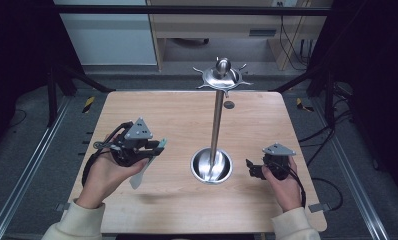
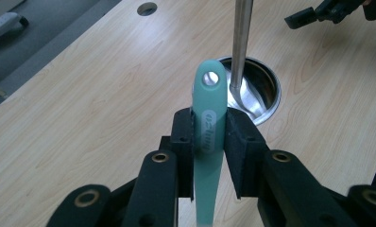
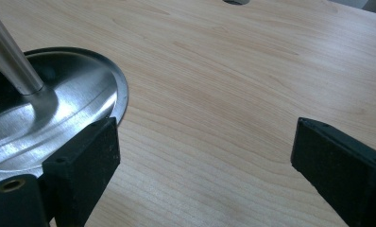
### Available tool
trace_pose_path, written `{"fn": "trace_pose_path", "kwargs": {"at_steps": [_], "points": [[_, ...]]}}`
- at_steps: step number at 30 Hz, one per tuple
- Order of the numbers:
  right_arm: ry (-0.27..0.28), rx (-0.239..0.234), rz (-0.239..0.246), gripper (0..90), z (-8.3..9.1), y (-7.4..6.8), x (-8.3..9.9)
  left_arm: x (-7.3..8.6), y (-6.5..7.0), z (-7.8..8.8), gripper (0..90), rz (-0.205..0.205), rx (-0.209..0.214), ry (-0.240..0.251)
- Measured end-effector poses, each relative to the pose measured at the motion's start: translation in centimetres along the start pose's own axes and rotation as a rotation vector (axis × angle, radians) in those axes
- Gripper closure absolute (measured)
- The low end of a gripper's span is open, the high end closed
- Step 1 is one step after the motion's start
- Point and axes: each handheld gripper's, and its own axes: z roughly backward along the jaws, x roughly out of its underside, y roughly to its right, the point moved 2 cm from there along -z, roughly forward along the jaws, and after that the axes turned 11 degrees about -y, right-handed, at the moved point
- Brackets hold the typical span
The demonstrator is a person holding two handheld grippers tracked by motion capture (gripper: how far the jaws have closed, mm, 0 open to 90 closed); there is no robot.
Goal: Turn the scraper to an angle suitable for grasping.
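Note:
My left gripper is shut on the handle of a mint-green utensil. The handle's end, with its hanging hole, pokes out past the jaws, and the pale blade hangs below the hand. A steel hanging stand rises at the table's middle: a round dished base, a thin pole and a top disc with hooks. The green handle points toward that base. My right gripper is open with nothing between its jaws, low over the wood just right of the base.
The wooden table has a small round hole behind the stand. Black frame bars and cables surround the table. In the left gripper view, the right gripper shows at the top right.

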Motion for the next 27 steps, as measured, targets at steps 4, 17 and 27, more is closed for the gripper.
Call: {"fn": "trace_pose_path", "kwargs": {"at_steps": [4, 17, 27], "points": [[0.0, 0.001, 0.002, 9.1, 0.0, 0.0, 0.0, -0.1, 0.0, 0.1, 73.9, 0.001, 0.0, 0.012], [0.003, -0.003, 0.017, 8.9, 0.0, -0.1, 0.0, -0.7, -0.2, 0.4, 73.9, 0.042, 0.02, 0.103], [0.006, -0.004, 0.016, 8.9, 0.0, -0.1, 0.0, -1.7, -0.1, 1.2, 73.9, 0.045, 0.005, 0.16]]}}
